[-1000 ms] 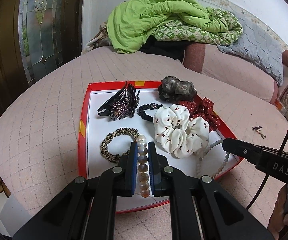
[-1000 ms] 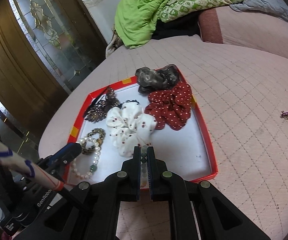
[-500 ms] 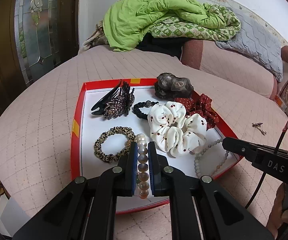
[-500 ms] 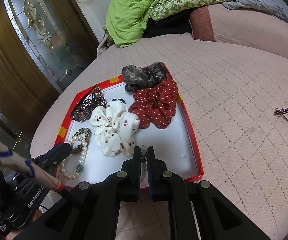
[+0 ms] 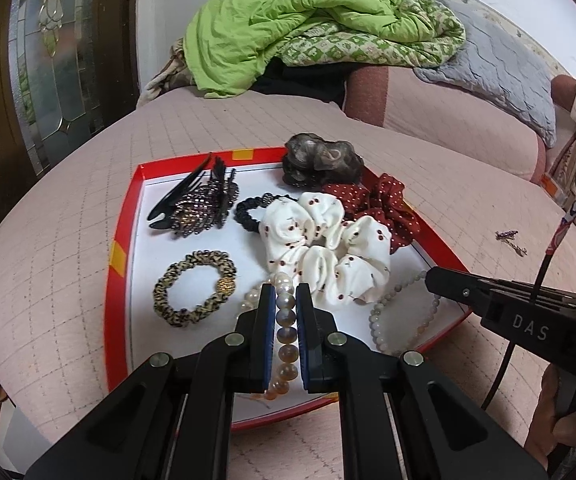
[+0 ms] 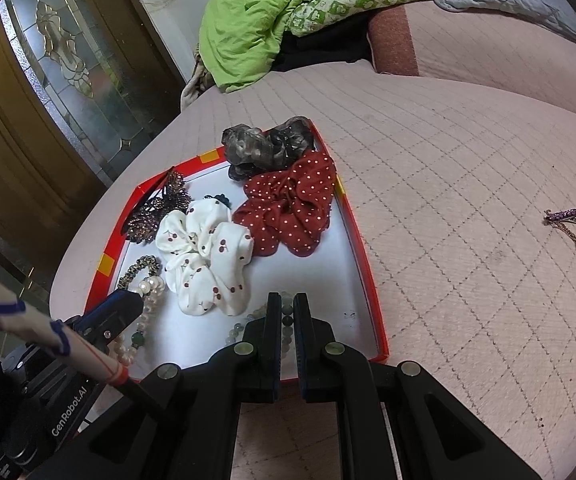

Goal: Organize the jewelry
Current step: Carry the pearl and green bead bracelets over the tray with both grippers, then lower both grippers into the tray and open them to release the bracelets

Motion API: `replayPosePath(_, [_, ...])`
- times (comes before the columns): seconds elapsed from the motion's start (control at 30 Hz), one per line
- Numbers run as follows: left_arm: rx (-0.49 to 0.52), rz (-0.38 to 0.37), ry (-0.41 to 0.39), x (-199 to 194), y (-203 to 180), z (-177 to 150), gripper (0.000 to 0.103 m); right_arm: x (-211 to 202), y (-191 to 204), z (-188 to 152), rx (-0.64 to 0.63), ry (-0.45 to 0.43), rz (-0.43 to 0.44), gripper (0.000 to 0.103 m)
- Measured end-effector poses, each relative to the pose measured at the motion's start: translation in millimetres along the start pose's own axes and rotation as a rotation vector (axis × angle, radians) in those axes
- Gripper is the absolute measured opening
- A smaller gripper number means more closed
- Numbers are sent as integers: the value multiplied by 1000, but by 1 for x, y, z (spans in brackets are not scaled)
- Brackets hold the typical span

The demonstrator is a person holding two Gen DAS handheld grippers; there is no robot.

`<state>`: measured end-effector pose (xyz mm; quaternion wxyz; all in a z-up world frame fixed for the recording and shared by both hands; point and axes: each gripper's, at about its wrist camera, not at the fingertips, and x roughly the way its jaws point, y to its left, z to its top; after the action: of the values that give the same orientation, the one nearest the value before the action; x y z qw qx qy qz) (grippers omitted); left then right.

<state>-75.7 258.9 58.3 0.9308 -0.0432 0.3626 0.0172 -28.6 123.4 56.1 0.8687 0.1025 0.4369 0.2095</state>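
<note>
— Where is the pearl bracelet [image 5: 286, 334], and what has it?

— In the near part of the red-rimmed tray [image 5: 122, 236], and the left gripper [image 5: 286, 304] has it: narrow jaws closed on the beads, the strand running lengthwise between the fingers, pointing away toward the cherry-print scrunchie [image 5: 323, 252].

— And the right gripper [image 6: 287, 312]?

— Also narrow, pinching a pale green bead bracelet [image 6: 262, 318] at the tray's near right corner. Its loop lies partly under the fingers.

— What should the next move turn on?

— I'd judge the spacing. The two strands lie near each other, the scrunchie just beyond both, so each should be set down without tangling.

— Anything one camera catches that the other misses?

— The right wrist view shows a green bead in the pearl strand, and the purple hairpin [image 6: 565, 224] lying out on the quilted cover [image 6: 467, 160], far right, well apart from the tray. The left view shows the leopard hair tie [image 5: 194, 288] whole, left of the pearls.
</note>
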Motion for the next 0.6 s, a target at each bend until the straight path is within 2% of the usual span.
replayPosePath(0.6, [10, -35, 38, 18, -20, 1, 10, 4, -12, 4, 16, 0, -13, 7])
